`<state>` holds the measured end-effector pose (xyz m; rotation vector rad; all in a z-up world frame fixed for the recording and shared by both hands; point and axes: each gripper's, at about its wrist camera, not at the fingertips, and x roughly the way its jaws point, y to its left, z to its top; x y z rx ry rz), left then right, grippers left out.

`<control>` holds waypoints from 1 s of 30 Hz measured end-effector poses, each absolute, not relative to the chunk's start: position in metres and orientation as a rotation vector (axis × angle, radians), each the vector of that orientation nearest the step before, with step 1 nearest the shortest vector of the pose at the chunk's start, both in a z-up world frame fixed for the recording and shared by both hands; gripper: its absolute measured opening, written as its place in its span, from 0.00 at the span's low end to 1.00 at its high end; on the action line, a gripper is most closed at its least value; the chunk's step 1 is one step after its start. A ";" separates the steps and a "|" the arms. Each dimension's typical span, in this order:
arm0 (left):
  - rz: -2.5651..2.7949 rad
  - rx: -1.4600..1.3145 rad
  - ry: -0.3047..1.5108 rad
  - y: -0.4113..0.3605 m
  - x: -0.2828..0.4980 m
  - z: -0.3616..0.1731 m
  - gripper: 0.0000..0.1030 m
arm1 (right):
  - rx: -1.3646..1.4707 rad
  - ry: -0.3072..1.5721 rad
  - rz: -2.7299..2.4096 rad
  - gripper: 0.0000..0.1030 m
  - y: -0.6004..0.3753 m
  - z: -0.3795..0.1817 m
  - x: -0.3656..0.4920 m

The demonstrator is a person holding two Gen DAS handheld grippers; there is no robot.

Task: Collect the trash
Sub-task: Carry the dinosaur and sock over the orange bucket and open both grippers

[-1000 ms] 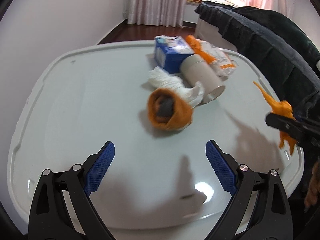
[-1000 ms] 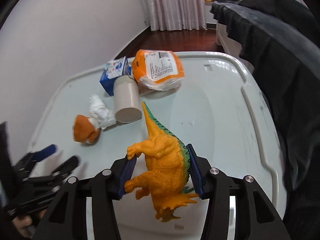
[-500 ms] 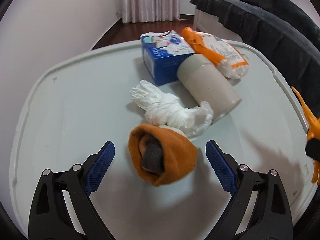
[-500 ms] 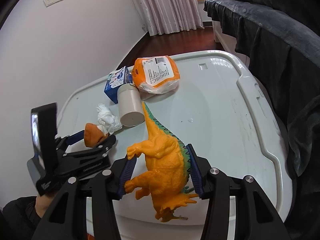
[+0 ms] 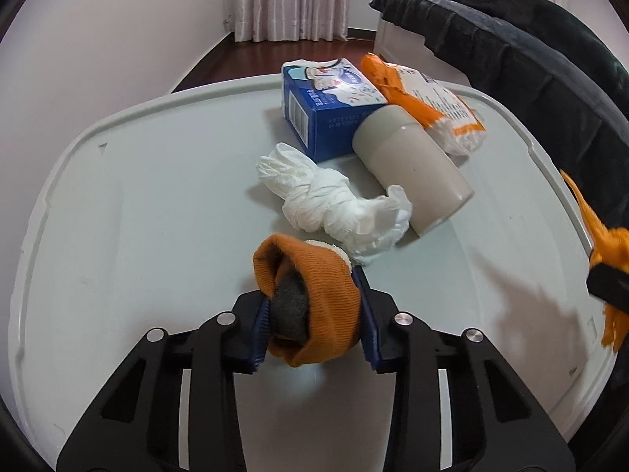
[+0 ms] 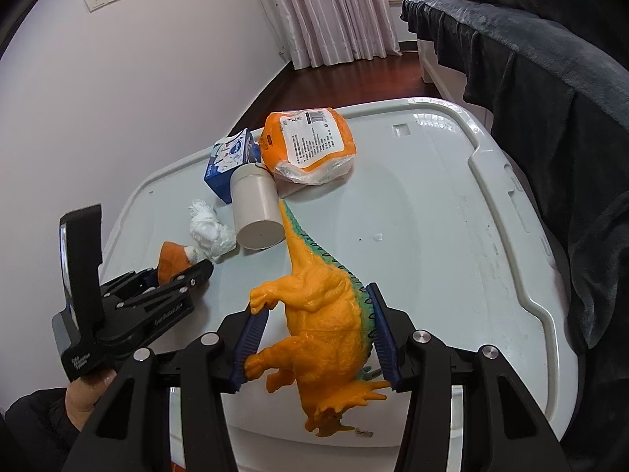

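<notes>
A rolled orange sock with a grey core point(image 5: 314, 275) lies on the white plastic lid point(image 5: 137, 196). My left gripper point(image 5: 312, 306) is closing around it, and both blue pads press its sides. A crumpled white tissue point(image 5: 334, 204) touches the roll's far side. In the right wrist view my right gripper point(image 6: 316, 314) is shut on an orange toy dinosaur point(image 6: 306, 275), held above the lid's near edge with its tail pointing away. The left gripper point(image 6: 184, 275) with the sock point(image 6: 171, 259) shows at the left there.
Behind the tissue lie a grey cup on its side point(image 5: 409, 169), a blue carton point(image 5: 326, 110) and an orange-and-white packet point(image 5: 428, 106). A dark blanket point(image 5: 511, 51) drapes furniture along the lid's right side. A person's hand point(image 6: 84, 397) holds the left gripper.
My left gripper moved forward to the orange sock roll and its jaws went from wide open to pressing on it. The right gripper kept still with the dinosaur.
</notes>
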<state>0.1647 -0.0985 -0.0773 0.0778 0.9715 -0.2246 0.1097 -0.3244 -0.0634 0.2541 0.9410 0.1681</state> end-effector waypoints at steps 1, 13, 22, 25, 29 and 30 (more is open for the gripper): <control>-0.228 0.087 0.967 -0.098 0.161 -0.077 0.33 | 0.253 0.940 0.167 0.48 -0.324 -0.063 0.110; -0.234 0.072 0.901 -0.080 0.100 -0.047 0.32 | 0.216 0.913 0.177 0.48 -0.314 -0.058 0.102; -0.200 0.005 0.892 -0.059 0.033 -0.033 0.32 | 0.115 0.866 0.229 0.48 -0.284 -0.052 0.059; -0.200 -0.009 0.907 -0.053 0.014 -0.038 0.32 | 0.078 0.848 0.248 0.48 -0.273 -0.052 0.032; -0.213 -0.017 0.920 -0.047 -0.018 -0.043 0.32 | 0.049 0.846 0.263 0.48 -0.261 -0.059 -0.009; -0.214 -0.004 0.918 -0.047 -0.024 -0.044 0.32 | 0.054 0.846 0.265 0.48 -0.261 -0.061 -0.017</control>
